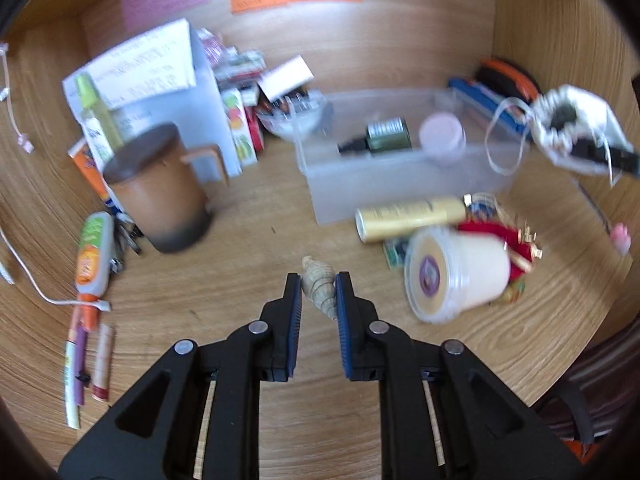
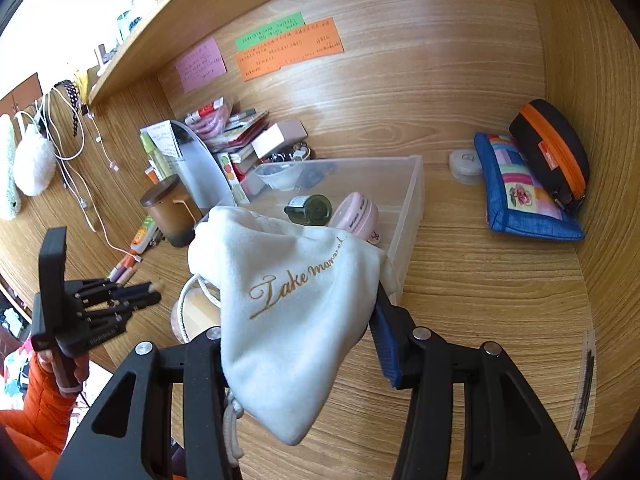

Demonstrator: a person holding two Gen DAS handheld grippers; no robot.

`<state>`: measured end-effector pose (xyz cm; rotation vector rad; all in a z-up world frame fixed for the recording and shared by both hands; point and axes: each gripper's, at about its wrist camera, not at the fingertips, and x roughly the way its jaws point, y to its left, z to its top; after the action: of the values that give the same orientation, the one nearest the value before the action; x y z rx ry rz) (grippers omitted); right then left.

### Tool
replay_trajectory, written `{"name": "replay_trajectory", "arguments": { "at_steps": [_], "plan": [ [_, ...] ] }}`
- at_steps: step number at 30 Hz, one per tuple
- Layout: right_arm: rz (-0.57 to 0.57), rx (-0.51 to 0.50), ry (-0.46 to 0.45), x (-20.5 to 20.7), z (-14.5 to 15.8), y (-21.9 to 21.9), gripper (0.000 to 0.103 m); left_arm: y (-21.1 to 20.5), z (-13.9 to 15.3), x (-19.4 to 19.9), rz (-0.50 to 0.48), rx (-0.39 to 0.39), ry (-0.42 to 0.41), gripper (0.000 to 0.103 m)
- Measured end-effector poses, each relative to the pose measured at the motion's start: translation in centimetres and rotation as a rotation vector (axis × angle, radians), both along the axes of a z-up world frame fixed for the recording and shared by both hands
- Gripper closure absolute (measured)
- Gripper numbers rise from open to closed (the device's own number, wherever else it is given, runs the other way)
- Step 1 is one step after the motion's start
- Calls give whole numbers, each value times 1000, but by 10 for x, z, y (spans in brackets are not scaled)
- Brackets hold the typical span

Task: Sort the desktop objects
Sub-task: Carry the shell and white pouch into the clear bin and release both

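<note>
Your wooden desk (image 1: 248,280) sits in a walled nook, cluttered on both flanks. Left wrist view: your left gripper (image 1: 318,292) has its jaws pinching one spiral shell (image 1: 320,284), held only by its narrow sides (it could twist out and drop). One clear bin (image 1: 400,176) ahead holds one green bottle (image 1: 380,138) and one pink jar (image 1: 443,136).

Right wrist view: your right gripper (image 2: 298,320) has its jaws clamped on one white pouch (image 2: 288,312), whose sagging cloth could slip or snag the bin's rim. Two zip cases lie beyond.

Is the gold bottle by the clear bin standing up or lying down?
Lying down. The gold bottle rests on its side on the desk, just in front of the clear bin.
</note>
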<state>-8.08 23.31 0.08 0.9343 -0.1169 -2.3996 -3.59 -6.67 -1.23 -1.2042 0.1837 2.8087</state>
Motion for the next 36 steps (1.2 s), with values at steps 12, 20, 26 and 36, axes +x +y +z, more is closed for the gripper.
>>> {"name": "replay_trajectory", "arguments": {
  "at_steps": [12,20,26,36],
  "plan": [
    [-6,-11,67,4,34,-1,59,-5,53,-13,-9,33,119,87],
    [7,-12,116,-10,55,-17,58,2,79,-43,-29,44,168,87],
    [21,6,112,-35,55,-33,58,8,86,-74,-40,58,175,87],
    [30,53,80,-80,39,-54,58,22,72,-129,-80,68,133,87]
  ]
}}
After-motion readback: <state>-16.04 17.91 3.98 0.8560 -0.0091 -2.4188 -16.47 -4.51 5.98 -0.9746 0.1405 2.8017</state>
